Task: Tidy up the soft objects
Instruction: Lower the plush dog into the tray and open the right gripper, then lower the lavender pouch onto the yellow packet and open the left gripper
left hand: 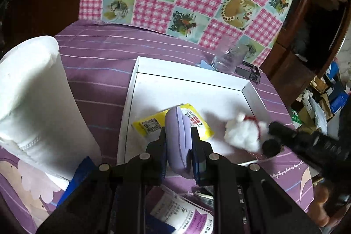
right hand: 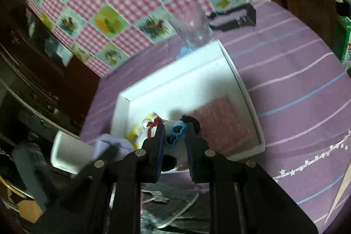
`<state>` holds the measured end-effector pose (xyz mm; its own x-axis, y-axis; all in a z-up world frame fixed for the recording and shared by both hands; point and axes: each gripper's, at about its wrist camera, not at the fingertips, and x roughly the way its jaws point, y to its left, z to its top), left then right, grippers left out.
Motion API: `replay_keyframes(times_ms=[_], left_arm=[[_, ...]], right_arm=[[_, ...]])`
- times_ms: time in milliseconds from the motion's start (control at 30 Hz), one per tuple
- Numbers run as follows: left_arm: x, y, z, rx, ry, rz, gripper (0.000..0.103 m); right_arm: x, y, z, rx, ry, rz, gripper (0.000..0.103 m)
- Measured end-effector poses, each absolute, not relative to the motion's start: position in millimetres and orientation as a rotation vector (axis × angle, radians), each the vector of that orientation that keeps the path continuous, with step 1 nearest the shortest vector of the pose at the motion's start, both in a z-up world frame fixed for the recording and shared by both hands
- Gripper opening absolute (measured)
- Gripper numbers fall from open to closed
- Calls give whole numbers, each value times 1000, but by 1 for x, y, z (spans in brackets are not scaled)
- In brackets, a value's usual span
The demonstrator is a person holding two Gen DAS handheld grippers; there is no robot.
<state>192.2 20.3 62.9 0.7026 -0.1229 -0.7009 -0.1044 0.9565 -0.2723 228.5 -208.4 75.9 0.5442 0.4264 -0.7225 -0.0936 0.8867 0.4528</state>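
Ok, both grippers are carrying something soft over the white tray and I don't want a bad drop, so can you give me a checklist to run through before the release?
1. Left gripper clamped on the lilac pad: ok.
2. Right gripper clamped on the white plush toy with blue heart glasses: ok.
3. Both loads above the white tray: ok.
4. Free tray floor to land on: ok, bare behind the yellow packet.
5. Grippers apart from each other: cannot tell, they look close at the tray's near edge.
6. Clear glass behind the tray out of the way: ok.
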Motion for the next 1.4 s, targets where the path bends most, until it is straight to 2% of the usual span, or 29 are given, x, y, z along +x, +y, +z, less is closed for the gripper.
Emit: replay_keyframes(times_ms=[233,500,633,1000,1200,1267,1333,1400], left_arm=[[195,26,56,-303,812,36,18],[196,29,52,-229,844,147,19],[191,37,54,-284,826,122,22],[180,48,61,-566,657,-129,20],[191,37,48,-499,721,-56,21],[191,32,49,-440,723,-14,31],[189,28,54,-389,703,0,66],[182,27,60,-364,652,8,80]], right_arm=[[232,-222,55,355,976,214,20],[227,-204,66,307,977,297,18],[226,-185,61,262,1011,334,18],[228,-184,54,261,1043,328,18],[227,-185,57,257,1032,311,18],[226,-187,58,261,1020,301,18],[226,-188,60,264,1016,300,18],[225,-190,64,264,1006,292,18]])
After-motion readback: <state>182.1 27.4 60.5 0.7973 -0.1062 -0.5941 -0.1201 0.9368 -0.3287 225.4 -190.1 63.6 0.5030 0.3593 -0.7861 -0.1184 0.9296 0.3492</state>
